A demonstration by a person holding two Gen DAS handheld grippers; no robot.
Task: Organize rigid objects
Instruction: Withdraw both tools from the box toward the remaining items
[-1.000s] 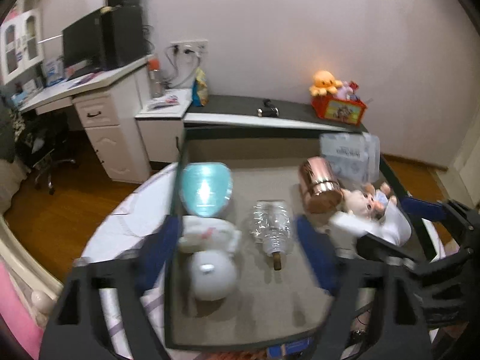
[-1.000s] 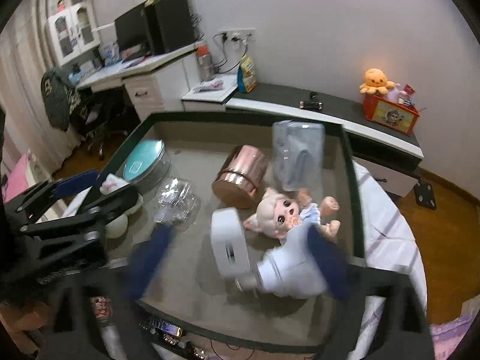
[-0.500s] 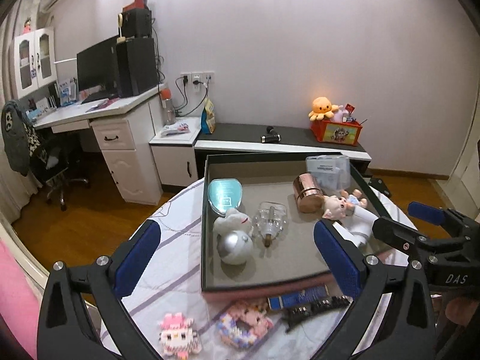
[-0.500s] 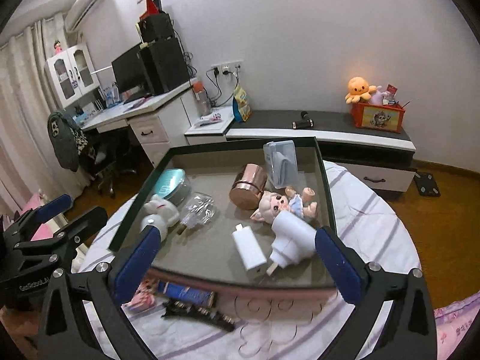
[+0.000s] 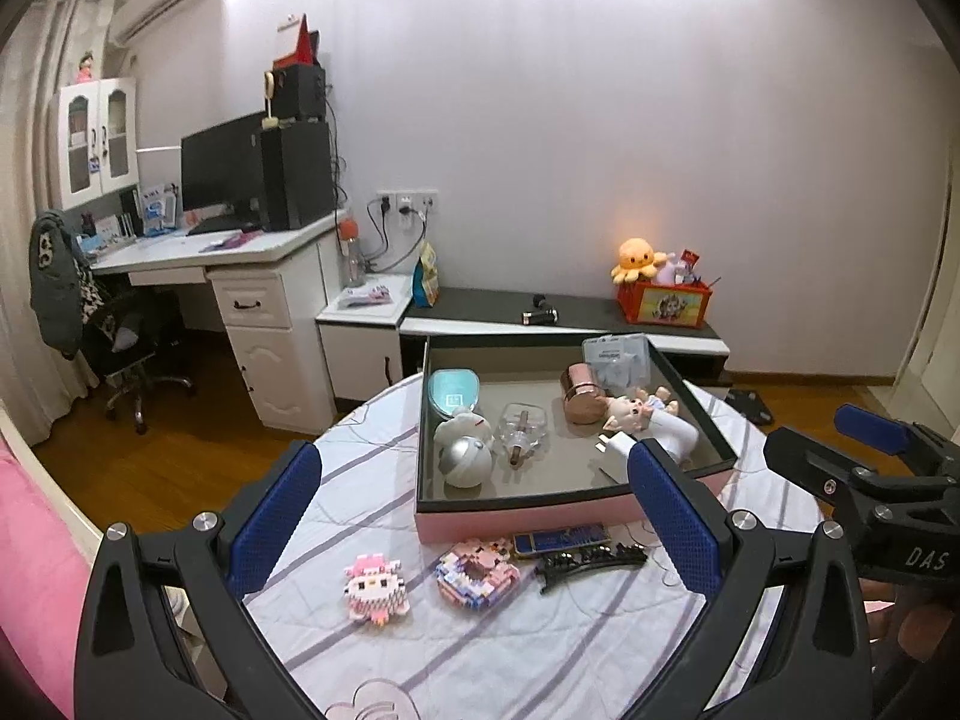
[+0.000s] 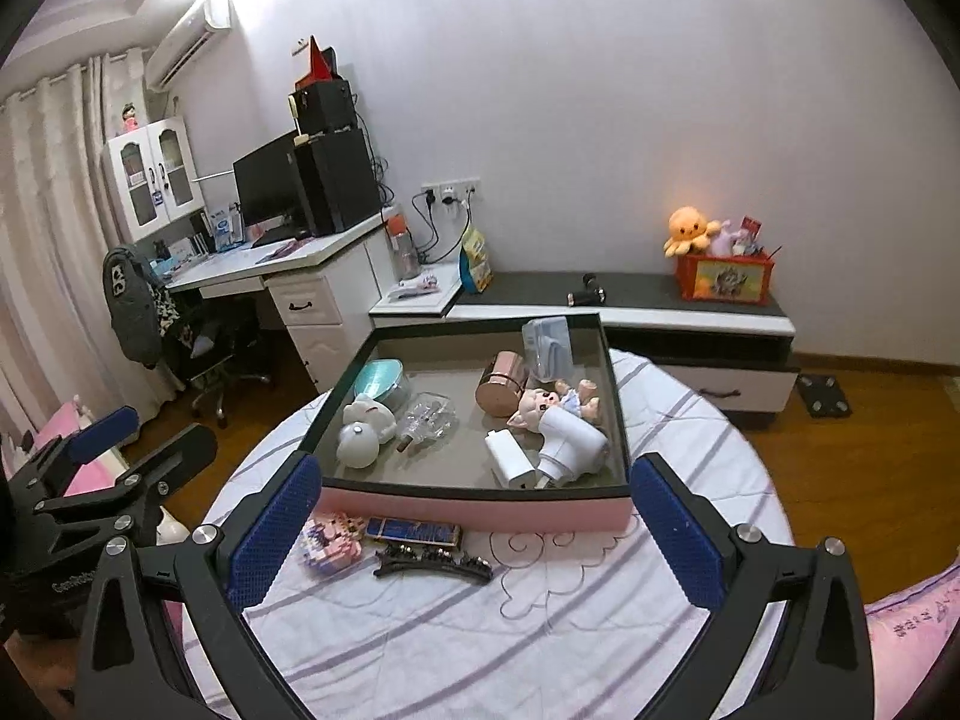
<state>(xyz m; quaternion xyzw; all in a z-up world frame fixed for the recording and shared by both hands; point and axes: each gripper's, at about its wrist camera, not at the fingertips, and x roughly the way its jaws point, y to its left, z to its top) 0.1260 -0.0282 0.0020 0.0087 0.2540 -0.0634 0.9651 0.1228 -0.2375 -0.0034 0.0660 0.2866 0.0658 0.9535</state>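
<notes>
Both the left gripper (image 5: pixel 474 507) and right gripper (image 6: pixel 474 510) are hovering wide open, gripping nothing. Loose items are lying before the pink-walled tray (image 6: pixel 474 507); the thin black toothed hair clip (image 6: pixel 433 561) is risking slipping from a shallow pinch

white charger (image 5: pixel 613 445) half behind the left gripper's right finger (image 5: pixel 672 516); pink block figure (image 6: pixel 332 542) partly behind the right gripper's

Bare tablecloth (image 6: pixel 540 618) lies free near the camera — beyond, the hair clip (image 6: pixel 433 559) and pink tray (image 6: pixel 474 504) block.
</notes>
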